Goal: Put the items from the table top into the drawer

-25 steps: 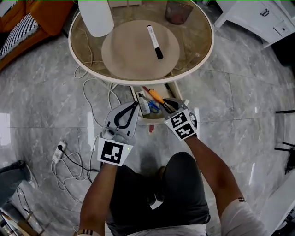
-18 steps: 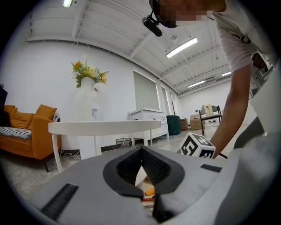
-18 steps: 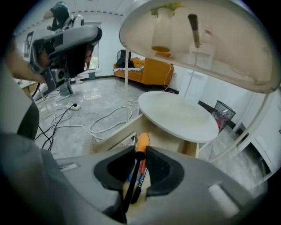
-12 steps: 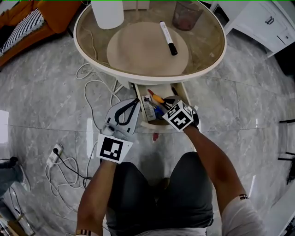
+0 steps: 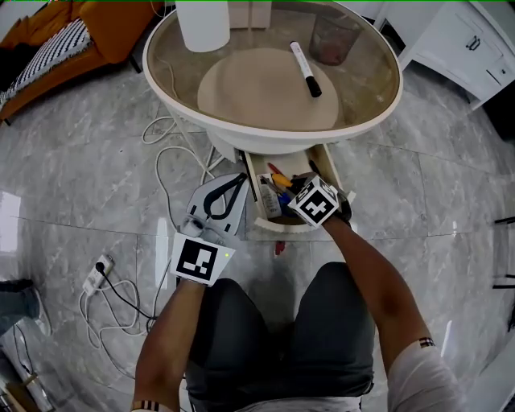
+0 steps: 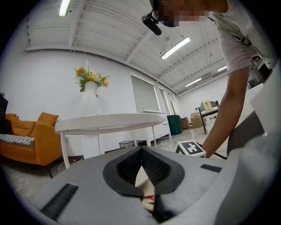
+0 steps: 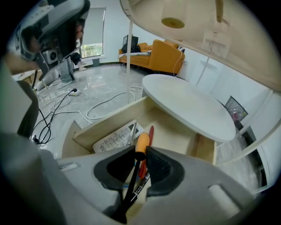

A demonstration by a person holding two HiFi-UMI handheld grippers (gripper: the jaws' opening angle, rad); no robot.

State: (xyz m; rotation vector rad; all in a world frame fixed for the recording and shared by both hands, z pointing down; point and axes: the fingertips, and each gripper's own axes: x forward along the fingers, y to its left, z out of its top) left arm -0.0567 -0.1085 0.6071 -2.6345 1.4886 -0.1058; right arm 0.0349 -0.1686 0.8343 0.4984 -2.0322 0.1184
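Observation:
The wooden drawer [image 5: 325, 173] stands pulled out under the round glass-topped table [image 5: 378, 105]. My right gripper [image 5: 293, 187] hangs over the drawer, pointing steeply down, shut on an orange-capped black pen-like tool [image 7: 141, 144] whose dark shaft runs back between the pads. Inside the drawer lie a white printed item [image 7: 115, 138] and a red pen [image 7: 150, 133]. A black marker [image 5: 306, 69] rests on the table top. My left gripper [image 5: 239, 179] is held level just left of the drawer front, shut with nothing in it.
A white vase [image 5: 203, 22] and a dark cup [image 5: 334, 36] stand at the back of the table. Cables [image 5: 173, 161] and a power strip [image 5: 95, 273] lie on the floor to the left. A white cabinet [image 5: 467, 40] is at the right.
My right gripper has sunk toward the open drawer with the orange-capped tool still in it. My left gripper has dropped a little beside the drawer front.

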